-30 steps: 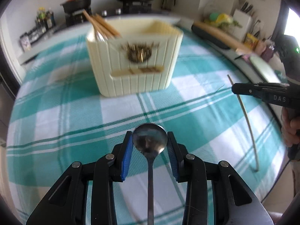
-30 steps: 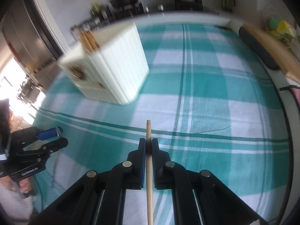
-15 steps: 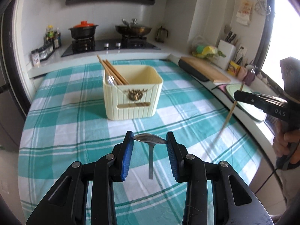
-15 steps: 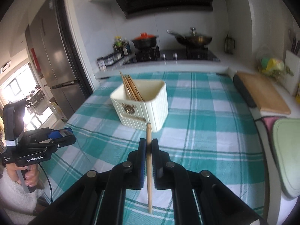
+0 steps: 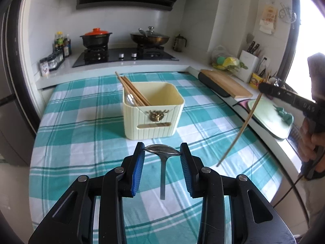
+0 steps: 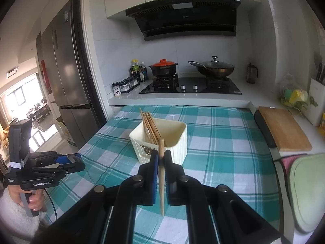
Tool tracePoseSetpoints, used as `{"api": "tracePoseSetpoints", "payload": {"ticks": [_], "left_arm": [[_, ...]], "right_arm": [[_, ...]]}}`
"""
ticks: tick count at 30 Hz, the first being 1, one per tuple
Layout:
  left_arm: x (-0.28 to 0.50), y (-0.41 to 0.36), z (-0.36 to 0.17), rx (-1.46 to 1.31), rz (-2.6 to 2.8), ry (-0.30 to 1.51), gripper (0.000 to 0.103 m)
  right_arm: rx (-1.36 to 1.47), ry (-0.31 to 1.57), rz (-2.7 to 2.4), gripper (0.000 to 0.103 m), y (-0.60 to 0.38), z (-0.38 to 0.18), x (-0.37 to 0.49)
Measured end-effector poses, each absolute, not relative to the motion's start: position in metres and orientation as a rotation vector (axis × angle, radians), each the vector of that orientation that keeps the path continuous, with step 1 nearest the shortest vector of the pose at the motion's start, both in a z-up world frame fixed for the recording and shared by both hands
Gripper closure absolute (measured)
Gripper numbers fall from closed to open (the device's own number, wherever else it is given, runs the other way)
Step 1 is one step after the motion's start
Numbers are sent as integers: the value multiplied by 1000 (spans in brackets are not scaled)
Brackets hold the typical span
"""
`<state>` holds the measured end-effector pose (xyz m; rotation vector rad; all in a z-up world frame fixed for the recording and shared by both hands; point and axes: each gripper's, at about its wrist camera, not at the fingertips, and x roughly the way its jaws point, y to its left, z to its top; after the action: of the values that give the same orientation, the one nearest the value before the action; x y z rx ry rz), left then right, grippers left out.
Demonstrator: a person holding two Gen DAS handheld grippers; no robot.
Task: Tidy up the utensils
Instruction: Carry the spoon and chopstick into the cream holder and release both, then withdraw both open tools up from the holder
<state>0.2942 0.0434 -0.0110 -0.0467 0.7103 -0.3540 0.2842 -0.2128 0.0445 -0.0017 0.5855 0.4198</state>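
Left wrist view: my left hand-held gripper (image 5: 162,152) has a metal spoon (image 5: 162,158) clamped by the bowl edges between its blue pads (image 5: 139,168). Bowl lies roughly flat across the gap, handle hangs down toward the worktop (image 5: 81,142). Spoon is in the air, clear of the teal-and-white checked cloth.

Cream ribbed utensil holder (image 5: 152,111) stands on the cloth just ahead of the spoon. It carries a brass ornament on its front face. Inside it, a bundle of wooden chopsticks (image 5: 132,90) leans to the back left corner, with something clear and rounded beside them, can't tell what. Right half of the holder looks bare.

Same view, far right: the right hand-held gripper (image 5: 264,88) with a single chopstick (image 5: 239,130) slanting down and left, lower tip above the cloth. A person's hand (image 5: 310,144) grips its handle.

Right wrist view: right hand-held gripper (image 6: 161,158) is closed tight on that chopstick (image 6: 161,174), pinched near its upper end, stick nearly vertical, lower end hanging free. Holder (image 6: 160,140) sits straight ahead beyond the fingertips. Left hand-held gripper (image 6: 69,161) shows at the left edge, held above the worktop's near left side.

Behind the worktop: hob with a red-lidded pot (image 6: 163,68) and a lidded wok (image 6: 214,68). Wooden cutting board (image 6: 284,130) to the right.
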Motion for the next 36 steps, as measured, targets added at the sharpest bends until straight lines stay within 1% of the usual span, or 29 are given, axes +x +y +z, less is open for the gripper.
{"api": "tracePoseSetpoints", "payload": {"ticks": [6, 9, 14, 19, 23, 26, 29, 36], "left_arm": [[299, 46, -7, -42, -358, 714, 67], [306, 49, 6, -32, -361, 697, 67], [327, 59, 50, -73, -369, 637, 67], [360, 59, 105, -79, -347, 521, 67], [394, 53, 125, -94, -318, 450, 67], [425, 47, 119, -95, -283, 429, 67], [460, 44, 95, -119, -265, 487, 67], [509, 36, 23, -118, -241, 704, 67]], "right_arm": [[-11, 585, 423, 97, -212, 51, 295], [-24, 580, 420, 97, -211, 56, 303], [-54, 523, 404, 97, -208, 84, 328], [-54, 487, 404, 97, -198, 112, 365], [-19, 436, 408, 97, -193, 126, 395], [-9, 394, 421, 97, -185, 124, 412], [-22, 400, 431, 97, -174, 111, 430], [-95, 639, 420, 97, -144, 48, 487]]}}
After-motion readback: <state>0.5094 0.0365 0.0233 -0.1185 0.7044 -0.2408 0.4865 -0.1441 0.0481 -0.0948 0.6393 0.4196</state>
